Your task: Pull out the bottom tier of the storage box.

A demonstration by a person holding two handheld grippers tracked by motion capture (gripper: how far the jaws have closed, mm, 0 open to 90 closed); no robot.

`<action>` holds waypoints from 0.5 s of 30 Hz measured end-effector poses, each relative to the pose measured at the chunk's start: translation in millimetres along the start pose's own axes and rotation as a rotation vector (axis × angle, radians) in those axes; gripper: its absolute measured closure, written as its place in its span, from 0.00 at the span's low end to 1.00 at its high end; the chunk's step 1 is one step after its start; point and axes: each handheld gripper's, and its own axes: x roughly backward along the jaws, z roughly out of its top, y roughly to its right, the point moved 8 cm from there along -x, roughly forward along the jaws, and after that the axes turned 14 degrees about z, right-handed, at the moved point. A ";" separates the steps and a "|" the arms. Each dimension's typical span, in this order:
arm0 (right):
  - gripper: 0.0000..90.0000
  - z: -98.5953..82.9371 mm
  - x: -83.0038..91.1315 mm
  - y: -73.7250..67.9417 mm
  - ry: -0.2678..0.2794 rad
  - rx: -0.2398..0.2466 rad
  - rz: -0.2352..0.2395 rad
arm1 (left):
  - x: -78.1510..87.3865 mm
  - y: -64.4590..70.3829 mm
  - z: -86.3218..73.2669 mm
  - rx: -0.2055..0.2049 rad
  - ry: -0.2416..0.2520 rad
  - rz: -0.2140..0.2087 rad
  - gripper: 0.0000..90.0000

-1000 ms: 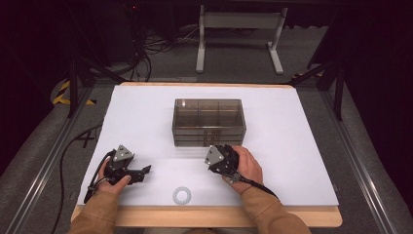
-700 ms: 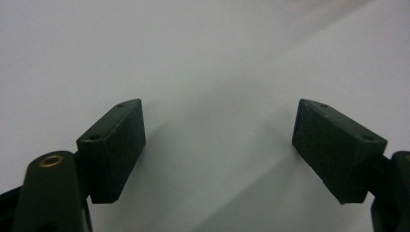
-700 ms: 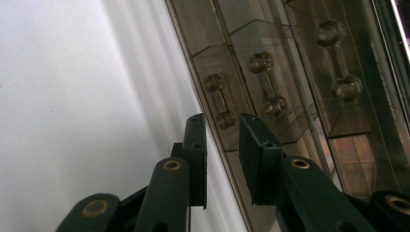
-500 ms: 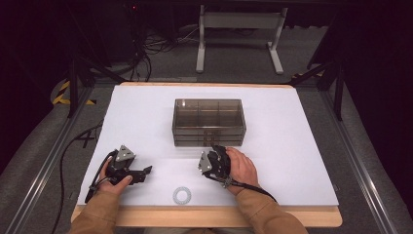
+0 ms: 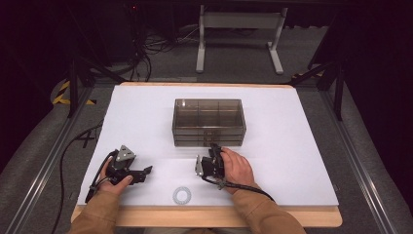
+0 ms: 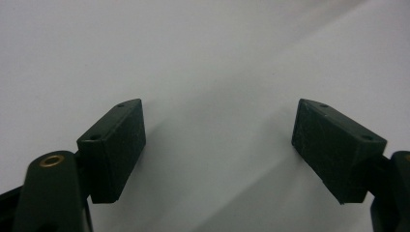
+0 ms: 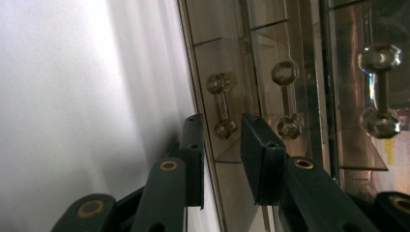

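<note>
Reaching: the right gripper (image 7: 220, 140), jaws partly apart, is brought to the bottom knob (image 7: 221, 105) of the smoky transparent plastic drawer box (image 5: 208, 119).
Done: no drawer is seen pulled out.
Left: grasping, pulling.
Left gripper (image 6: 220, 145): jaws wide apart, held left of the box.

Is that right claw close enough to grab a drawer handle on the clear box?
Probably yes: the right claw sits at the drawer box front, jaws partly open around the lowest handle, nothing between.

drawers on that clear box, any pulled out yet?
All shut. The drawer box has its fronts flush in the high view; the right gripper is open in front of a drawer handle, not gripping it.
</note>
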 end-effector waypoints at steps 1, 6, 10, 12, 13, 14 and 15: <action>0.80 0.4 -0.6 -0.4 -0.002 0.007 -0.005 | 0.0 0.0 0.0 0.000 0.000 0.000 0.22; 0.80 3.5 -1.2 -1.8 -0.007 0.027 -0.029 | 0.0 0.0 0.0 0.000 0.000 0.000 0.22; 0.80 6.7 -2.8 -3.4 -0.017 0.045 -0.039 | 0.0 0.0 0.0 0.000 0.000 0.000 0.22; 0.80 8.1 -3.2 -4.4 -0.024 0.046 -0.048 | -0.1 0.0 0.1 0.000 0.001 0.000 0.22; 0.80 8.9 -3.5 -4.3 -0.027 0.053 -0.054 | 0.0 0.0 0.0 0.001 0.000 0.001 0.22; 0.80 9.6 -4.2 -4.5 -0.034 0.055 -0.058 | -0.1 0.0 0.1 0.000 0.001 0.001 0.22; 0.80 11.1 -5.3 -3.3 -0.030 0.069 -0.067 | 0.0 0.0 0.0 0.001 0.000 0.001 0.22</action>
